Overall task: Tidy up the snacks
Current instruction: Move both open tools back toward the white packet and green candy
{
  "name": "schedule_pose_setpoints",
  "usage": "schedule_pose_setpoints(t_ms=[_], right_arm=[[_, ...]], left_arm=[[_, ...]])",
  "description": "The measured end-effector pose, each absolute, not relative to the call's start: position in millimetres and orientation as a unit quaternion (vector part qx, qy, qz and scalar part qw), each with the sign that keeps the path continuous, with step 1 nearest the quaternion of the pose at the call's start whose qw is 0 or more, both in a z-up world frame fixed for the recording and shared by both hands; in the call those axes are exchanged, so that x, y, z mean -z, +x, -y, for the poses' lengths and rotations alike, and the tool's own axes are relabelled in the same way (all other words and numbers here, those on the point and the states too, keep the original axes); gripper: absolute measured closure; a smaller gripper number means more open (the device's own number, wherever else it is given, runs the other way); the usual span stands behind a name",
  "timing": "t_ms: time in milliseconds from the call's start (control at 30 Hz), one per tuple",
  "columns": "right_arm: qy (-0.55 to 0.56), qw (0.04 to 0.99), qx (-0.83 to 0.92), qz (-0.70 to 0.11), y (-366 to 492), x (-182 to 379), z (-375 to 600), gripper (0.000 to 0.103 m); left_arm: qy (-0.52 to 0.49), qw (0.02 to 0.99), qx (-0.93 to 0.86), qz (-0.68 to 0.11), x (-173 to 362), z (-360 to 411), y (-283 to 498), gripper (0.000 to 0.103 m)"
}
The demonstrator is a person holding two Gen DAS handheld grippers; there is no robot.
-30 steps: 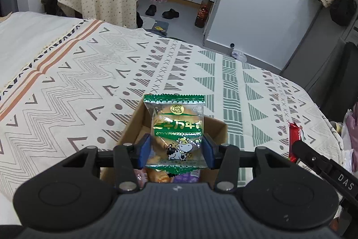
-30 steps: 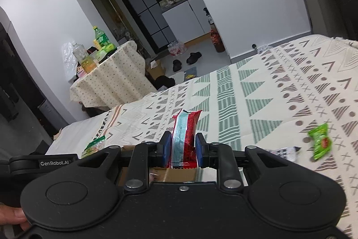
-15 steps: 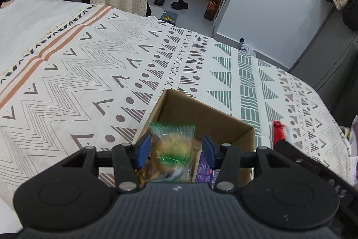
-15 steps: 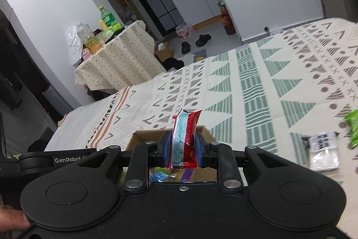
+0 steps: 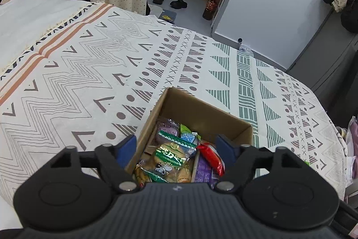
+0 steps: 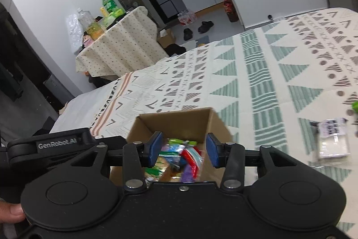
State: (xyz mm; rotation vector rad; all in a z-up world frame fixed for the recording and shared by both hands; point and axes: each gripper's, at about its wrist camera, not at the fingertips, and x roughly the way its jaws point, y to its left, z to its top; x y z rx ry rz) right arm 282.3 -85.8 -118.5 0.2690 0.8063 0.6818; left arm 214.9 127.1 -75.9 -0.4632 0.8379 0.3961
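left gripper (image 5: pixel 176 147): jaws spread wide, nothing in them, hovering right over the cardboard box (image 5: pixel 201 111)
right gripper (image 6: pixel 183 150): also wide open and empty, parked above the same box
box contents: green cow-print biscuit pack (image 5: pixel 171 160) on top, red packet (image 5: pixel 211 157) leaning beside it, purple wrappers under those, pretty full at the near end
leftovers: white packet (image 6: pixel 333 141) and a green wrapper (image 6: pixel 354 105) sit out on the patterned bedspread (image 5: pixel 89 73), well apart from the box
progress guess: mostly sorted, a couple of stragglers to fetch
risk: both grippers crowd one small box, so a careless swing could clip the rim and tip it on the soft bedding; the white packet lies flat, so the fingers may snag fabric
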Motion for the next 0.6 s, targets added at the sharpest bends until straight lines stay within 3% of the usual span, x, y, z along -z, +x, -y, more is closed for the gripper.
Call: schedule_pose_setpoints(t_ms=[333,600], right_arm=[[0.118,0.868,-0.302,-0.377,279.1,112.1,129.4,0.054],[0.123,0.876,-0.279,-0.373,278.3,110.9,169.8,0.050]], left_arm=[[-0.211,0.871,-0.176,-0.407,70.1,-104.5,214.3,0.015],[-0.195,0.877,-0.159,-0.409,65.8,-76.3,217.8,0.014]])
